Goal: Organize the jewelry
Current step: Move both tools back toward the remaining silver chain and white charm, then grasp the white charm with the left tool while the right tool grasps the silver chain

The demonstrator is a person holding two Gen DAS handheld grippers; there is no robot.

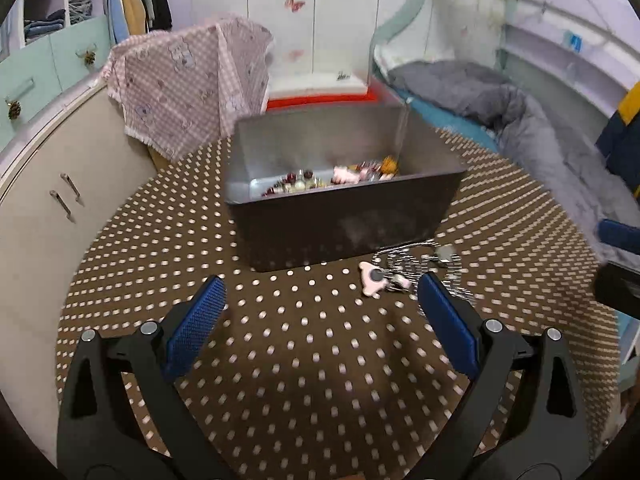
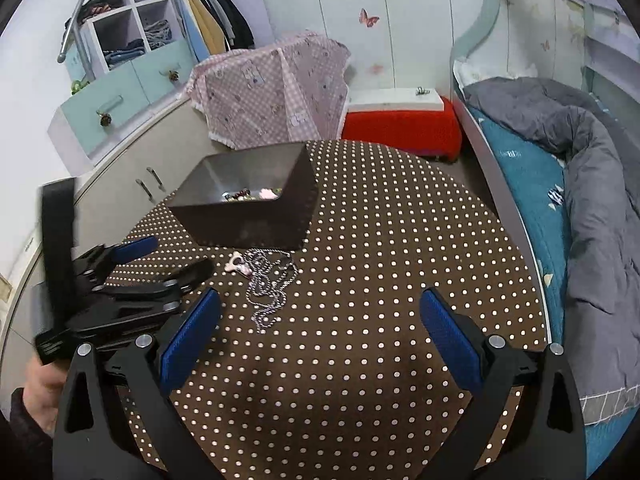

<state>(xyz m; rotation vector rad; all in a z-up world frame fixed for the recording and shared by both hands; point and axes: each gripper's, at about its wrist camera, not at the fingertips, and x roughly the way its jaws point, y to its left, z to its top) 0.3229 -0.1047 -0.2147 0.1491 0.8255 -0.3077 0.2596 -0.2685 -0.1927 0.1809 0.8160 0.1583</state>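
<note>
Left wrist view: left gripper (image 1: 320,312) wide, empty, hovering near chain necklace (image 2: 269,289) heaped on dotted tablecloth (image 2: 360,280) just before dark box (image 2: 248,216). Right gripper (image 2: 320,320) wide, idle. Step: pickup approach. Next: straddle chain, pinch, lift into box.

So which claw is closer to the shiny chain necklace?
Left. The left claw sits right beside the necklace, its finger nearly touching the chain. The right claw hangs farther back, open and empty.

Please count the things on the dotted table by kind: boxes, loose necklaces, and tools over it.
Dark box: 1
Loose silver chain necklace with pink pendant: 1
Tools: 2, left tool and right tool, both open and empty
Total: 4
</note>
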